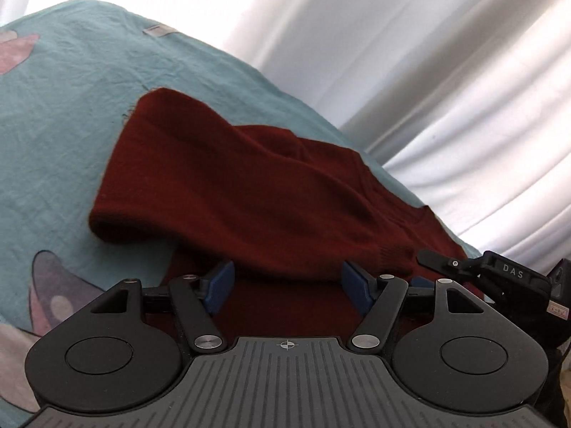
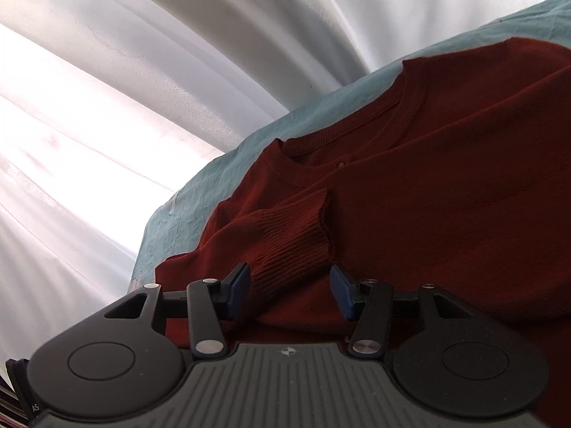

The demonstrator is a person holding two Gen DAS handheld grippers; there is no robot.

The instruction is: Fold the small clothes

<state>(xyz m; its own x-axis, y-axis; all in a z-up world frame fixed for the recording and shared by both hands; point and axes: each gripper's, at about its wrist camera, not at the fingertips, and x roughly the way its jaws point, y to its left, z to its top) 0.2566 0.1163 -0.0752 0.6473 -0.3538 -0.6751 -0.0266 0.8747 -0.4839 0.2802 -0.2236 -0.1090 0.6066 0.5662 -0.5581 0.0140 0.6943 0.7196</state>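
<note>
Here: red sweater lay on the teal bedsheet; left claw and right claw gaped, cuff between right fingers. Sleeve fold underway; next likely closing.

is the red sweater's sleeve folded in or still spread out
Folded in: the ribbed cuff lies across the red sweater body below the neckline.

Strong daylight through the white curtain at the far side; fabric there blown out, glaring. Red sweater backlit, dark, folds shadowed. Fisheye bends edges, corners vignetted. Focus mostly sharp.
</note>
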